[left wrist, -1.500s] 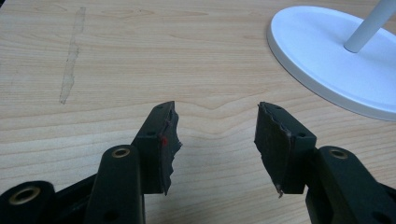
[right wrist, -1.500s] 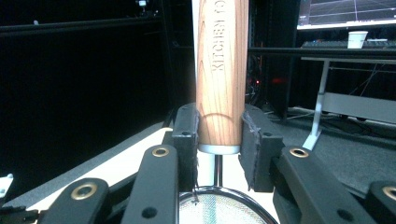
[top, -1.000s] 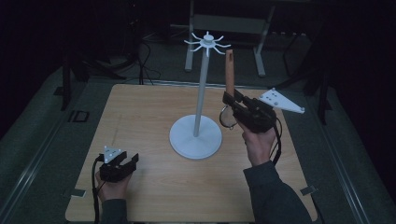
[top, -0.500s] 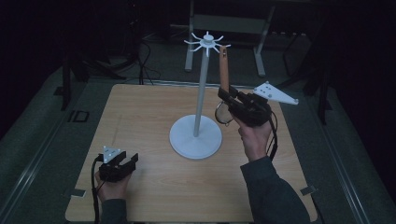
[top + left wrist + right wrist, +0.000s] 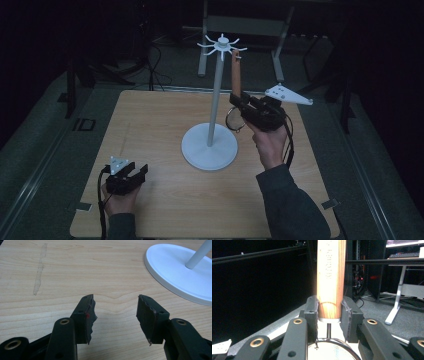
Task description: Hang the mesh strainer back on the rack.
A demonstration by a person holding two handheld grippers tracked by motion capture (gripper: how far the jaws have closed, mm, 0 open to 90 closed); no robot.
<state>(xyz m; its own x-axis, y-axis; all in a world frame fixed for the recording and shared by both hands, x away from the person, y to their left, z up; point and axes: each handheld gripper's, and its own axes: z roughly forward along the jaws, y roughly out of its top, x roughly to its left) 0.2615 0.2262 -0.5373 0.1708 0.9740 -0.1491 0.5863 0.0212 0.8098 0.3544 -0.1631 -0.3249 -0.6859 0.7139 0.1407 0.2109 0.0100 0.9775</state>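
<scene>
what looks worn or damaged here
The pads on the left tongs look ragged, with torn, jagged edges. The table carries a long pale scuff streak. The wooden-handled utensil in the right tongs looks intact.

- A wooden table (image 5: 150, 130) took up the middle of the high view.
- A pale streak (image 5: 39, 270) ran along its top at 10 o'clock in the left gripper view.
- Grey floor (image 5: 45, 150) lay all around it.
- A grey desk frame (image 5: 245, 25) stood beyond the table at 12 o'clock.
- Black cables (image 5: 155, 65) lay on the floor at 11 o'clock.
- A white desk leg (image 5: 397, 300) stood at 3 o'clock in the right gripper view.
</scene>
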